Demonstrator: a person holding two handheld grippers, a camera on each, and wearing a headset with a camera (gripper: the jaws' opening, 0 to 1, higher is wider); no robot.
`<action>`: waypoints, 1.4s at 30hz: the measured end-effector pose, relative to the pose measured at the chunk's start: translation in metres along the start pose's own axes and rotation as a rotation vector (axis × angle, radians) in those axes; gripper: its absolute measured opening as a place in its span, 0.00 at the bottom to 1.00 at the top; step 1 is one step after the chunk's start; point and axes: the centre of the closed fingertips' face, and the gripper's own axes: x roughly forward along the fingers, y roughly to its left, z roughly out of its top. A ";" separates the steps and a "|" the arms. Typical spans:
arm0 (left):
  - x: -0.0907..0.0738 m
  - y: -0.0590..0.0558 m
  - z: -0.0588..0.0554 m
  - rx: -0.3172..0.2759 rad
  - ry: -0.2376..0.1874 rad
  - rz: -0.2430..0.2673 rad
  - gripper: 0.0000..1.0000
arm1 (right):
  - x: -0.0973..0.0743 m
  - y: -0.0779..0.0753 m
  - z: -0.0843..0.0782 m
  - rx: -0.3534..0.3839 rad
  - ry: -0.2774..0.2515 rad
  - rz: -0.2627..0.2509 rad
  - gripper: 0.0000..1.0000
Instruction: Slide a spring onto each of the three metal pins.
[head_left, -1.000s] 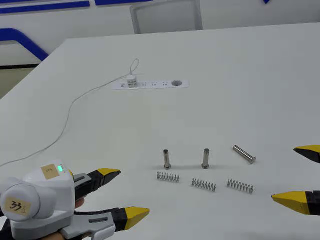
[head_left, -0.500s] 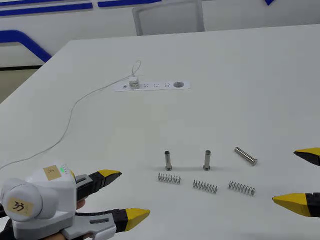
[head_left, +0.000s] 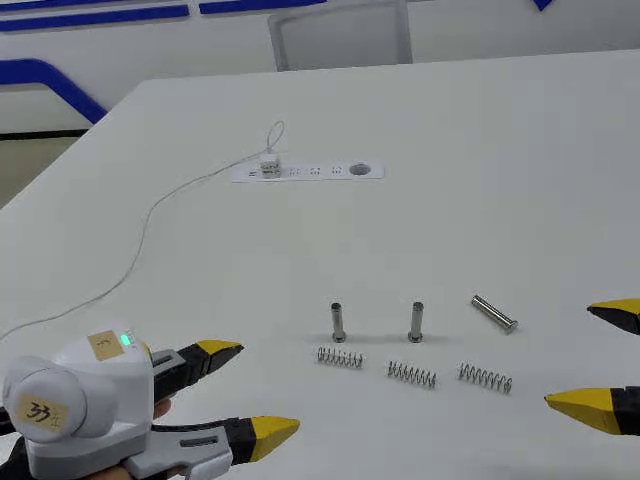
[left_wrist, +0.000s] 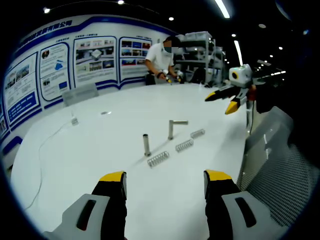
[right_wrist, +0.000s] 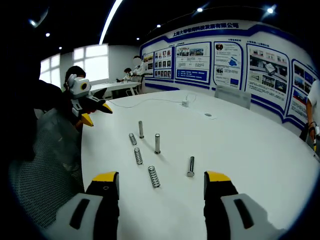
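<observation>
Your left tool (head_left: 262, 388) and right tool (head_left: 572, 353) hang open and empty, flanking the middle pin (head_left: 416, 321). Three springs (head_left: 411, 374) lie just before it, seemingly one per pin, ready to pick.

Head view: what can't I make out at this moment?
Right gripper: cut off by the right edge, mostly its yellow tips in frame.
Springs: too small to count coils or judge their ends.
Power strip: markings too small and blurred to read.
Left gripper: body cut by the bottom edge.
</observation>
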 end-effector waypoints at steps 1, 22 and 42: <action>0.000 0.000 0.000 0.000 0.000 0.000 0.64 | 0.000 0.000 0.000 0.001 0.001 -0.001 0.70; -0.001 0.003 -0.001 0.008 0.006 0.015 0.64 | 0.021 -0.025 0.001 0.014 0.085 -0.026 0.55; -0.001 0.003 -0.002 0.016 0.013 0.023 0.63 | 0.075 -0.059 0.003 -0.046 0.254 -0.066 0.31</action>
